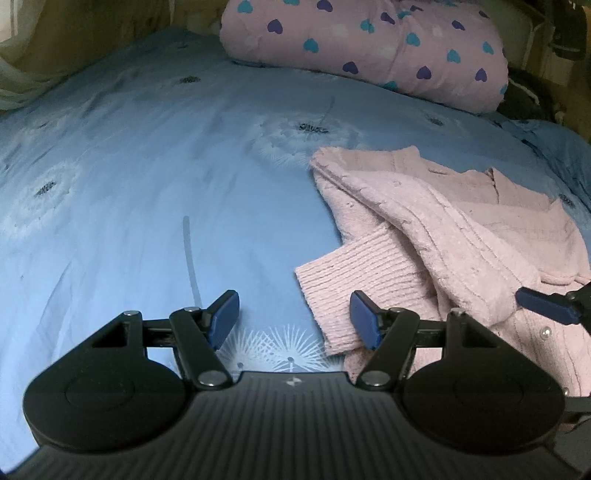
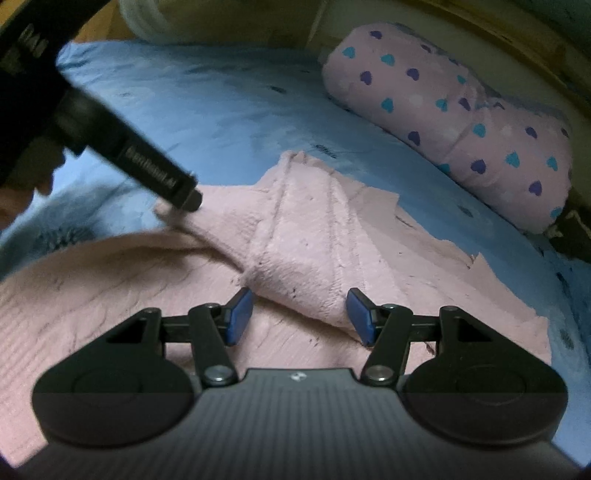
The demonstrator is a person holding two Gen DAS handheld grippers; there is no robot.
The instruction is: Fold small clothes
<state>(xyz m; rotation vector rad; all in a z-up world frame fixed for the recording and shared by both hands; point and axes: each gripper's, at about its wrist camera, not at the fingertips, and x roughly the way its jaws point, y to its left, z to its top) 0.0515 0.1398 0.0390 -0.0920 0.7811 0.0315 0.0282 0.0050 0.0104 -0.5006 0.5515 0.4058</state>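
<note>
A pale pink knitted cardigan [image 1: 461, 236] lies crumpled on the blue bedsheet [image 1: 147, 166], one sleeve folded across its body. My left gripper [image 1: 293, 319] is open just above the sheet. The sleeve's ribbed cuff [image 1: 332, 284] lies by its right pad, and nothing is pinched. One blue finger of the right gripper [image 1: 543, 304] shows at the right edge over the cardigan. In the right wrist view my right gripper [image 2: 300, 317] is open low over the cardigan [image 2: 303, 236]. A fold of the sleeve lies between its pads, ungripped. The left gripper's black body [image 2: 122, 147] crosses the upper left.
A rolled pink quilt with blue and purple hearts [image 1: 369, 48] [image 2: 461, 118] lies along the far side of the bed. A pale curtain [image 1: 22, 74] hangs at the far left. Dark objects [image 1: 569, 33] sit past the bed's right end.
</note>
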